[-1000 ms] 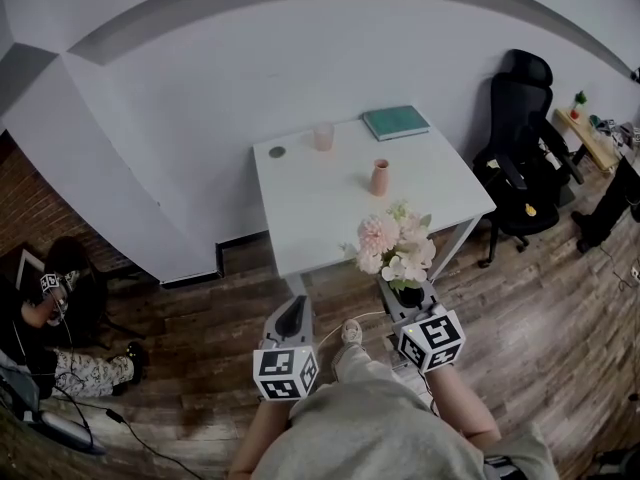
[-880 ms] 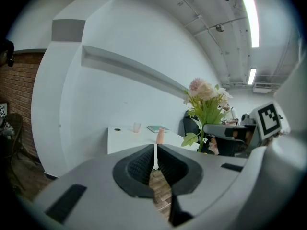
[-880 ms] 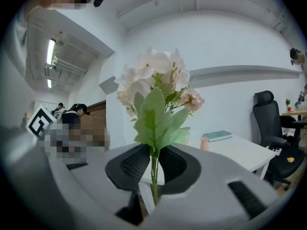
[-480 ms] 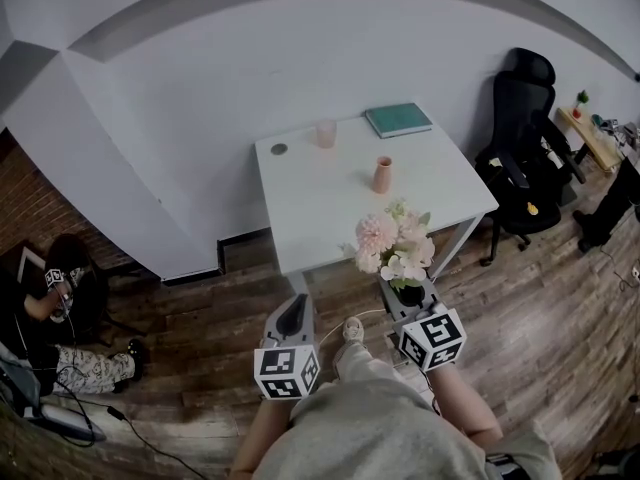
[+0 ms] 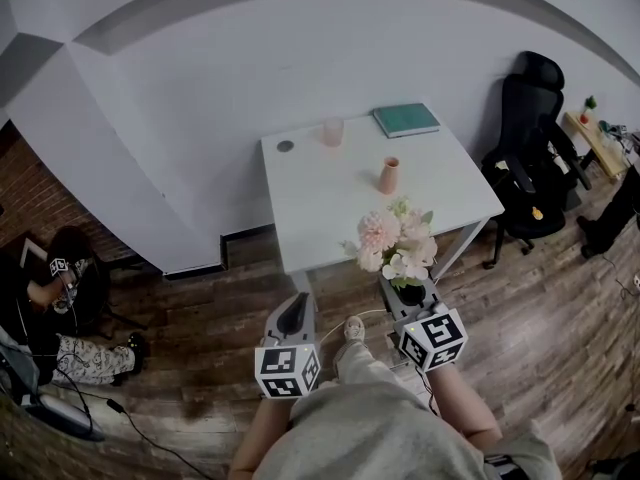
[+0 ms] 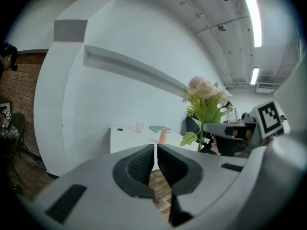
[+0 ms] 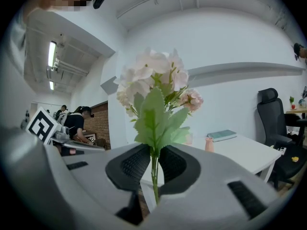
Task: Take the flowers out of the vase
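Right gripper view: right gripper (image 7: 154, 161) fingers pinch stems of flowers (image 7: 153, 87), blooms upright. Left gripper (image 6: 156, 164) fingers pressed together, empty. Flowers sit over near edge of surface (image 5: 330, 203), apart from pink vase (image 5: 389, 175); cup (image 5: 332, 131) and green book (image 5: 406, 120) behind, black chair (image 5: 530, 168) beside.

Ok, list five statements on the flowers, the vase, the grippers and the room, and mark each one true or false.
1. The right gripper grips the flowers by the stems. True.
2. The flowers stand in the vase. False: the vase stands on the table without flowers. The flowers are off the table, in the right gripper.
3. The left gripper holds one flower. False: its jaws are together with nothing between them.
4. A green book lies on the table. True.
5. In the head view, the black chair stands left of the table. False: it stands to the right.
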Tool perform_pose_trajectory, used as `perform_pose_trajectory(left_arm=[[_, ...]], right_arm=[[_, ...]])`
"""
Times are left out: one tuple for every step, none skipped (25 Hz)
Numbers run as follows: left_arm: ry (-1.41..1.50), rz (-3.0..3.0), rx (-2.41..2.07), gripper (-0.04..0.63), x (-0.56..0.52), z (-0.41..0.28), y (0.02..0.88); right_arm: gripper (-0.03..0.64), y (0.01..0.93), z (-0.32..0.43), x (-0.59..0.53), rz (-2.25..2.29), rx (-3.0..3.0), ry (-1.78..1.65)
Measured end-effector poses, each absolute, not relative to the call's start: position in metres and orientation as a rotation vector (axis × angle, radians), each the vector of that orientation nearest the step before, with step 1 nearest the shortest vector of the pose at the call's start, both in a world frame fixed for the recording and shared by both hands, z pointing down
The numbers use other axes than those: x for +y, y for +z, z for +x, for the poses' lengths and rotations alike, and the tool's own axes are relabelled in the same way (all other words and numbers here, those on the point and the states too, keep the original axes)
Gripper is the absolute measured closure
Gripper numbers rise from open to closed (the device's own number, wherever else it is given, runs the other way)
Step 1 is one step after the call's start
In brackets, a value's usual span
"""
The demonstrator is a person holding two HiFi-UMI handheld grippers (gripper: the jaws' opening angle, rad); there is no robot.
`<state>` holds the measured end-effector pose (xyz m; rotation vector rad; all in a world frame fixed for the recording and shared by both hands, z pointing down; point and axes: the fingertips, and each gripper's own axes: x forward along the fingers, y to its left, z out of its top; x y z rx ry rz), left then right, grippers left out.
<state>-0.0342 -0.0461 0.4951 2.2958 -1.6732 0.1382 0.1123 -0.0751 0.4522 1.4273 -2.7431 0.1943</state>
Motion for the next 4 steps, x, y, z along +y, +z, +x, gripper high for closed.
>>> perform_pose_trajectory(left_arm=[[0.14, 2.295, -1.672, 0.575, -0.0473, -0.0343, 0.495], [0.142, 2.295, -1.67, 0.575, -0.0484, -0.0345, 0.4949], [0.143, 2.294, -1.669, 0.575, -0.0495, -0.0347, 0.4948], [0.145, 2.293, -1.668, 0.574, -0.0506, -0.0349, 0.4948]], right_arm=[[0.563, 0.4523, 0.1118, -0.0764, 1.428, -2.743, 0.197], [0.563, 0.4525, 0.1114, -0.0777, 1.428, -2.742, 0.2], [0.563, 0.4527, 0.111, -0.0789, 1.427, -2.742, 0.202], [0.563, 0.453, 0.1105, -0.0801, 1.427, -2.741, 0.205]])
